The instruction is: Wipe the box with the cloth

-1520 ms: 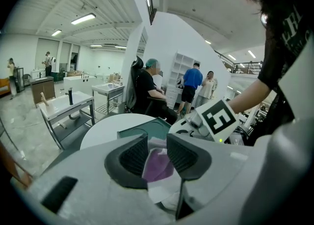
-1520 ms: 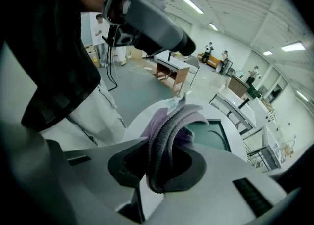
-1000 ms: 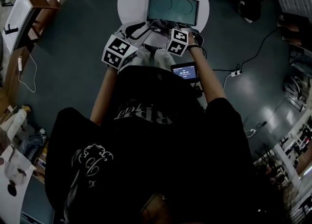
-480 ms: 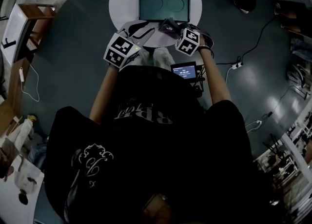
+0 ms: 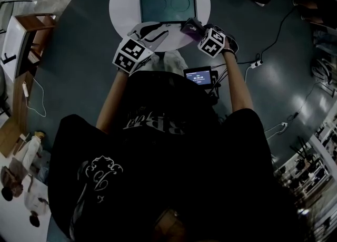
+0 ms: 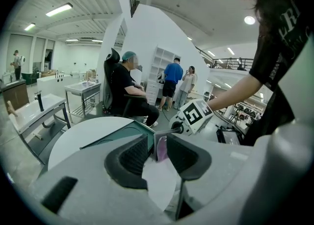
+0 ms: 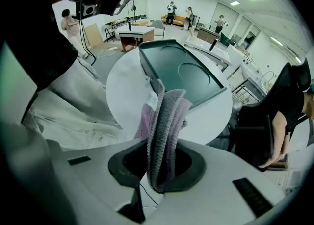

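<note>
Right hand-held gripper (image 7: 156, 164) clamps a folded grey-lilac cloth (image 7: 165, 118); left hand-held gripper (image 6: 158, 151) gapes empty.

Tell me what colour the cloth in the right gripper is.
Grey with a pale pinkish-purple side; the cloth shows best in the right gripper view.

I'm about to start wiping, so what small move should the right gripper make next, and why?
Probably carry the right gripper forward and down until the grey-and-lilac knit cloth touches the dark green shallow box. Its jaws are shut on the cloth, which is held over the round white table, short of the box.
</note>
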